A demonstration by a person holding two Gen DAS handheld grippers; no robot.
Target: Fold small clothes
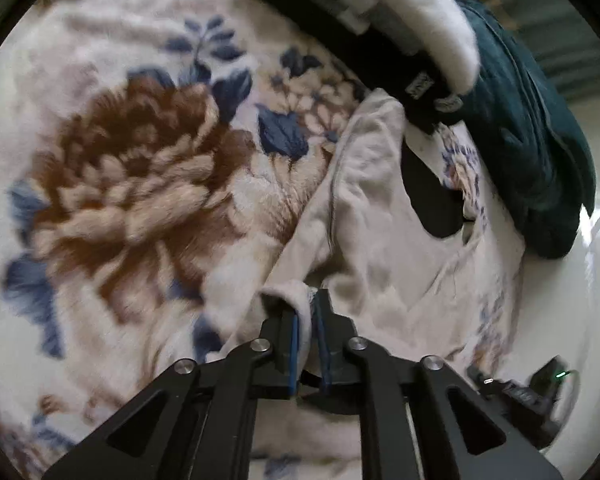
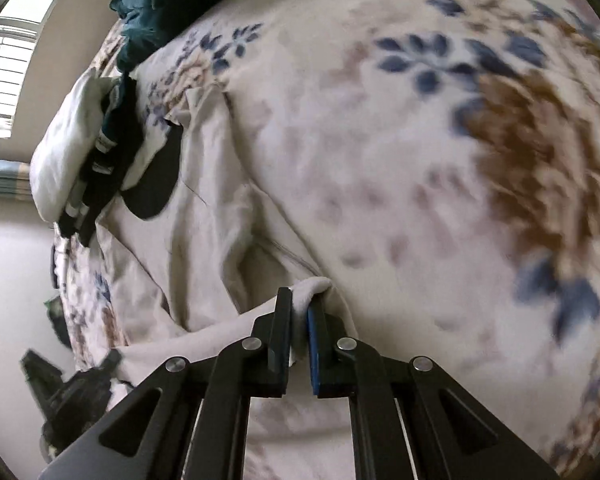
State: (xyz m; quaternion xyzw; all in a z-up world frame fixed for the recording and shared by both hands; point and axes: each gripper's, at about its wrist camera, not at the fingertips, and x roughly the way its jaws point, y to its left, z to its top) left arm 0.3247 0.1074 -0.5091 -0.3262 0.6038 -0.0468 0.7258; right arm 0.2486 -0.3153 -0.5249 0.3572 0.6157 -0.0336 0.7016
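A small cream-white garment (image 1: pixel 380 216) with a dark neck opening lies spread on a floral blanket (image 1: pixel 132 176). My left gripper (image 1: pixel 306 320) is shut on a bunched edge of the garment at its near side. In the right wrist view the same garment (image 2: pixel 212 216) stretches away to the left, and my right gripper (image 2: pixel 300 320) is shut on another corner of its edge. The left gripper's body (image 2: pixel 80 392) shows at the lower left of the right wrist view.
A pile of clothes, with a dark teal piece (image 1: pixel 532 128), a white piece (image 1: pixel 432 20) and a black striped piece (image 1: pixel 340 28), sits at the blanket's far edge. The pile also shows in the right wrist view (image 2: pixel 100 152). A window (image 2: pixel 8 72) and pale wall lie beyond.
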